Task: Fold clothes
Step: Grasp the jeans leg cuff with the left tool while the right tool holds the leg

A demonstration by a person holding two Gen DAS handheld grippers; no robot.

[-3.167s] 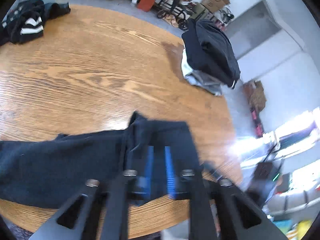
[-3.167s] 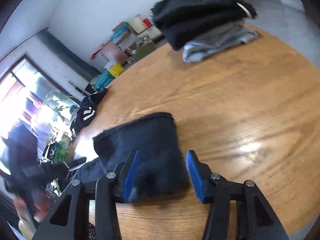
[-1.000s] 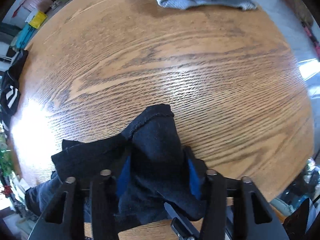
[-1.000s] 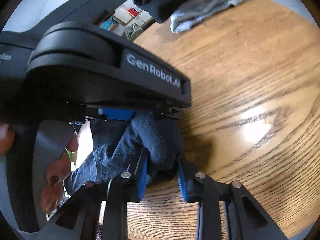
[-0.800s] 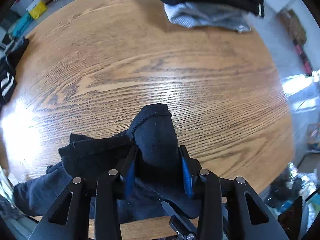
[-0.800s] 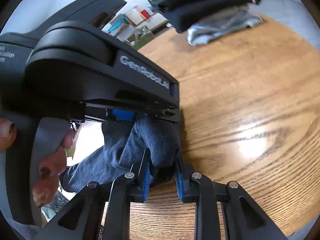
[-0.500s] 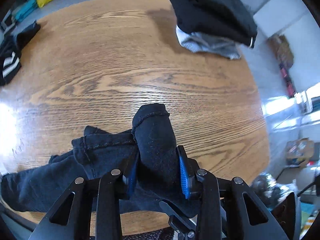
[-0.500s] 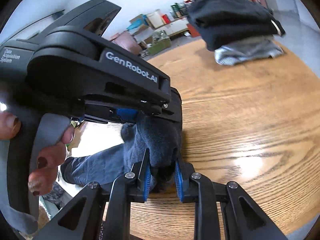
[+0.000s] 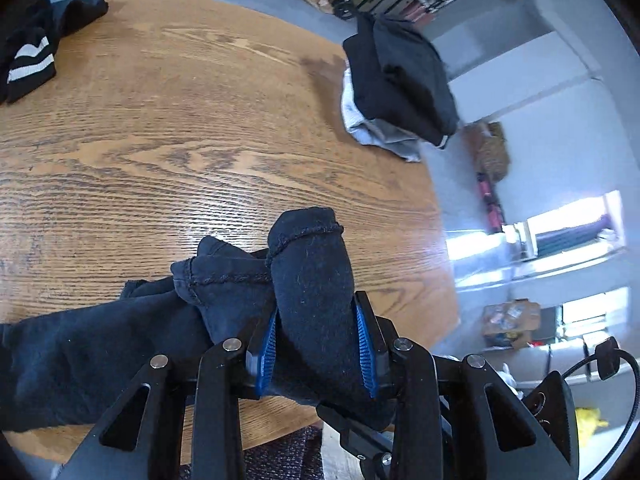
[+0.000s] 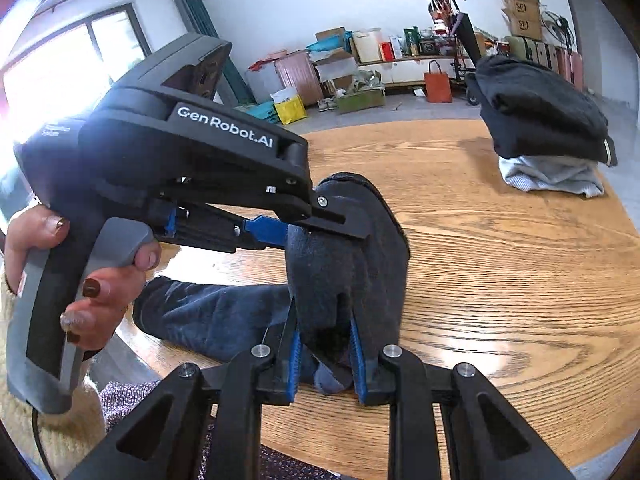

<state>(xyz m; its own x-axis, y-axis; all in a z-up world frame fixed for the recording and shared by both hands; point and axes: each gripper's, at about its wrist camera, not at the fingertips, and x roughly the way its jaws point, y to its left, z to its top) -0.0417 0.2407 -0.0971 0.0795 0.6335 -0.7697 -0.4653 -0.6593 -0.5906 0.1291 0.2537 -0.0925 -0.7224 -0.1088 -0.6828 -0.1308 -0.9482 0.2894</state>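
A dark navy garment (image 9: 132, 332) lies bunched near the round wooden table's (image 9: 168, 128) front edge, its end lifted off the wood. My left gripper (image 9: 316, 344) is shut on the garment's raised folded end (image 9: 312, 276). My right gripper (image 10: 324, 356) is shut on the same garment (image 10: 344, 248) from below. In the right wrist view the left gripper's black body (image 10: 188, 160) reaches in from the left, held by a hand (image 10: 100, 280), its blue pad (image 10: 266, 230) pressed on the cloth. The rest of the garment (image 10: 212, 316) trails left across the table.
A folded stack, black garment over grey one (image 9: 396, 84) (image 10: 544, 128), sits at the table's far right edge. A black garment with white stripes (image 9: 28, 56) lies at the far left edge. Boxes and bags (image 10: 352, 68) line the floor and wall beyond.
Both grippers closed on the garment's end and have lifted it higher off the table; the views swung round, with the folded stack shifting rightward.
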